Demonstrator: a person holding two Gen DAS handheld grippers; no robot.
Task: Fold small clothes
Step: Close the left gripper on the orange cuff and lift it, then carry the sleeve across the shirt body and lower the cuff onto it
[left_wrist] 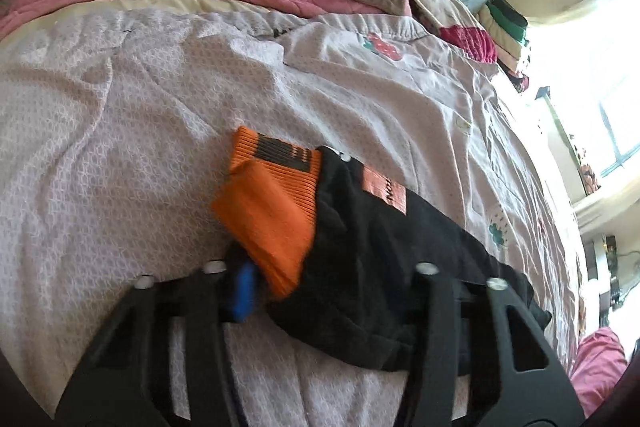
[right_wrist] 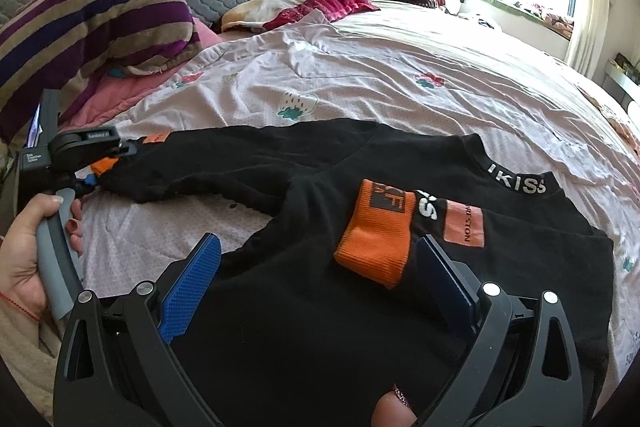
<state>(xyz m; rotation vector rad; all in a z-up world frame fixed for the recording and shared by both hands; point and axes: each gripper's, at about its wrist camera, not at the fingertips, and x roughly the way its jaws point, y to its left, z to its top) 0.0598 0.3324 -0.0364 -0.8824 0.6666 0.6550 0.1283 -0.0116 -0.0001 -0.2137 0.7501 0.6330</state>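
Black cloth of the shirt (right_wrist: 280,307) fills the gap of your right claw (right_wrist: 320,259), whose blue pads stand apart, one orange cuff (right_wrist: 376,247) lying by the right pad. Your left claw (left_wrist: 280,275) is clamped on the other cuff (left_wrist: 272,211) at the sleeve's end, far to the left, on the bed (right_wrist: 400,75).

collar (right_wrist: 520,183): "IKISS" | orange patch (right_wrist: 465,223): "RESTON" | black shirt (right_wrist: 280,307)
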